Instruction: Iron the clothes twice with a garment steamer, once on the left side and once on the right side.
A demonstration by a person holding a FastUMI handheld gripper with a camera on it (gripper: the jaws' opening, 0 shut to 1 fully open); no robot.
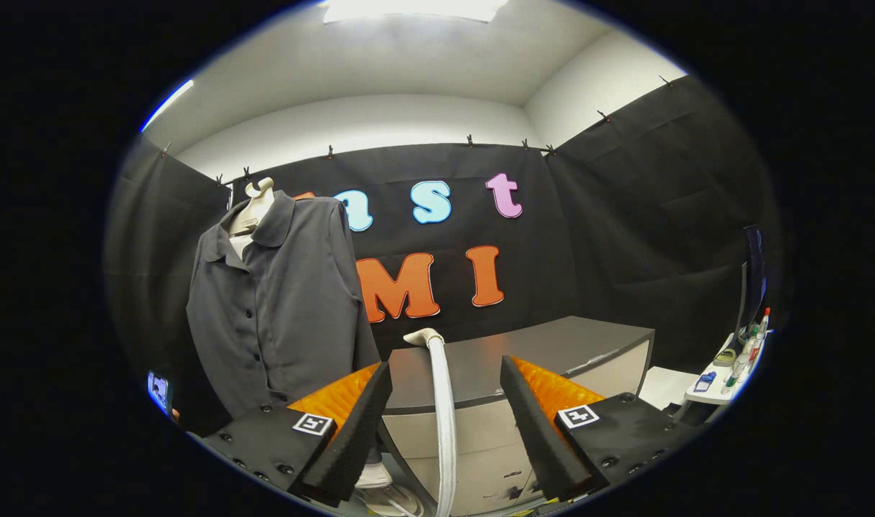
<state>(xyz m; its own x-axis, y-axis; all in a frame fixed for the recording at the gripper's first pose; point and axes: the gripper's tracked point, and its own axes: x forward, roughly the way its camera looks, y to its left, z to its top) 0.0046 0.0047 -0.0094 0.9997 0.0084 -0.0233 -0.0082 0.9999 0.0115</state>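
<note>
Gripper [446, 402] spread wide, pinching nothing, fingers either side of the white steamer hose [444, 409] rising in front of the grey cabinet [552, 352]. Grey buttoned shirt [283, 301] hung on a mannequin [254, 208] left of that cabinet, beyond the left finger.

Garment [283, 309]: dark grey collared shirt, buttoned down the front, hanging upright on a pale mannequin form, at ten o'clock from the fingers, beyond them. Garment steamer [444, 402]: white ribbed hose rising between the open fingers at twelve o'clock, its pale head end tipped over a dark cabinet top.
</note>
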